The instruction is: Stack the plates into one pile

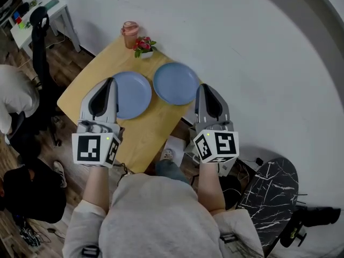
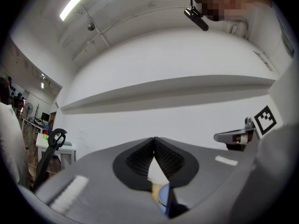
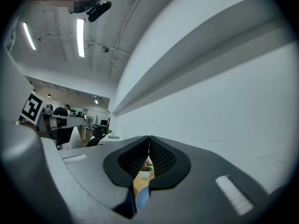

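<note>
Dim, even light — fisheye-warped edges

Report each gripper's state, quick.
Left gripper: closed, holding nothing.
Right gripper: closed, holding nothing.

Open-plan office. In the head view, a black office chair (image 1: 38, 23) and white desk (image 1: 56, 8) stand at 10 o'clock on wood floor (image 1: 67, 63). The right gripper view shows strip lights (image 3: 80, 36) at 11 o'clock, more chairs (image 3: 98, 133) at 8 o'clock.
</note>
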Available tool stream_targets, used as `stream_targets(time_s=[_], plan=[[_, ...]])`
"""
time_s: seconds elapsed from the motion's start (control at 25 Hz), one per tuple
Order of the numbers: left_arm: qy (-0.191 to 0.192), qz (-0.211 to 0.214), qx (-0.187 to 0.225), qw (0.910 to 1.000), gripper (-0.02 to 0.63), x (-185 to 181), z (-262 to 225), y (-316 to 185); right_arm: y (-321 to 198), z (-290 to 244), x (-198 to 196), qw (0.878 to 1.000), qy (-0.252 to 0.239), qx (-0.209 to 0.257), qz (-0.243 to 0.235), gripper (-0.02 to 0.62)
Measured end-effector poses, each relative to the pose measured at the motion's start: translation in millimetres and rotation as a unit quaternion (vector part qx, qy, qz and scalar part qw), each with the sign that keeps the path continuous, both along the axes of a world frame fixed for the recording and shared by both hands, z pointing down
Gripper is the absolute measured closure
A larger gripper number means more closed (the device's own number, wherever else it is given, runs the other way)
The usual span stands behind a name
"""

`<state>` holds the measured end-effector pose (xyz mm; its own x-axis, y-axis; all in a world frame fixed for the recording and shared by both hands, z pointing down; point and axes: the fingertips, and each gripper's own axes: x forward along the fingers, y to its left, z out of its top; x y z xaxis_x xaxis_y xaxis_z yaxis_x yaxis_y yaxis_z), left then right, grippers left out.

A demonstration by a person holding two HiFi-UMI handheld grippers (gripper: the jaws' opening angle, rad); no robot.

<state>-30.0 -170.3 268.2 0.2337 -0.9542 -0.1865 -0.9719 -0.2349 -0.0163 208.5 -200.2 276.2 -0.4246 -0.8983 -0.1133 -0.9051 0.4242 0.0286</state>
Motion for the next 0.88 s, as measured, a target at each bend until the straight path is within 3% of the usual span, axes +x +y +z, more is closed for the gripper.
stream_targets(time_s=[0.44, 0.72, 0.88], plan=[[0.037, 0.016, -0.118, 0.9922, 0.546, 74.2, 79.2, -60.0, -71.2, 71.8, 46.5, 0.992, 0.013, -0.111, -0.049, 0.591], [0.051, 0.0, -0.226, 0.9727, 0.545, 111.1, 156.8, -90.7, -109.9, 137.3, 69.1, 0.976, 0.037, -0.203, -0.069, 0.589], [0.058, -0.005, -0.29, 0.9552, 0.545, 131.0, 203.2, -100.2, -126.9, 170.5, 75.6, 0.964, 0.051, -0.246, -0.087, 0.589]])
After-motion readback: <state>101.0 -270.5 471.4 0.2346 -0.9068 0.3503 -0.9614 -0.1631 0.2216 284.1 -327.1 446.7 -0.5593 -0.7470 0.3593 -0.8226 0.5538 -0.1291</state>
